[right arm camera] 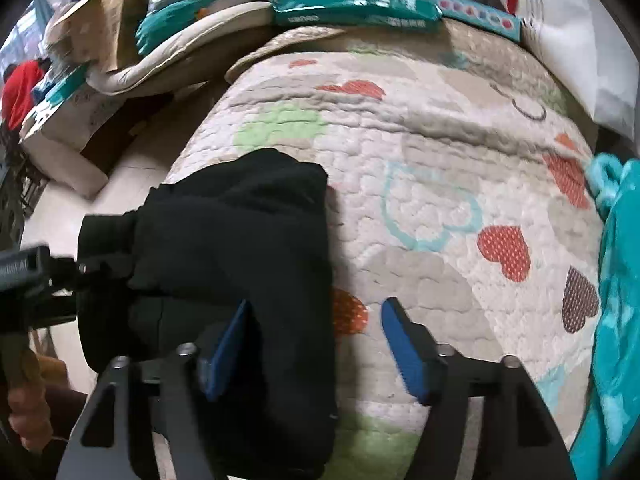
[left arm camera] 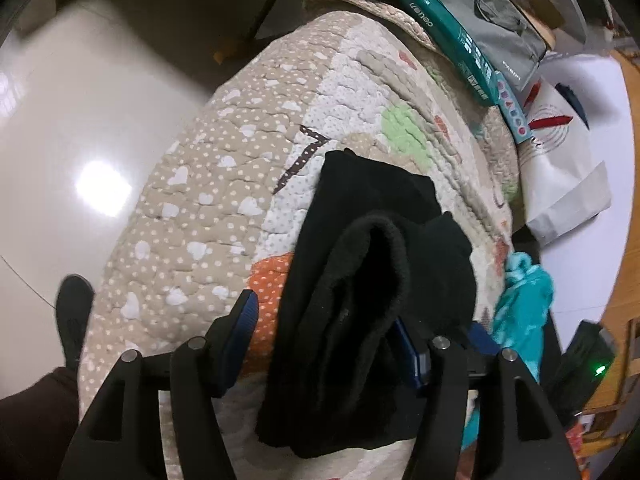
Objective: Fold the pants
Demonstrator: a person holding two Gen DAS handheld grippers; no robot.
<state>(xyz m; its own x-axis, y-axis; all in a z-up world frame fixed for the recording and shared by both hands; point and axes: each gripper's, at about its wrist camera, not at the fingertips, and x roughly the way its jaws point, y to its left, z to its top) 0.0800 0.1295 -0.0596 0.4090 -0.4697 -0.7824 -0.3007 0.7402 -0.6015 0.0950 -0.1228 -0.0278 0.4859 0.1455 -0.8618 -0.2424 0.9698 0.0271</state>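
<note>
One black pants (right arm camera: pixel 240 240) bundle, folded thick on quilt (right arm camera: pixel 420 140); both tongs (left arm camera: pixel 332 332) (right arm camera: pixel 316 344) spread wide, gripping nothing.

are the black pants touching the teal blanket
Apart. The right wrist view shows bare quilt between the pants and the blanket.

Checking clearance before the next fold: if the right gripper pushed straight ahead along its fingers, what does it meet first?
Probably the quilt. The right gripper is open, with the black pants edging in from its left finger, so it may brush them; depth is unclear.
</note>
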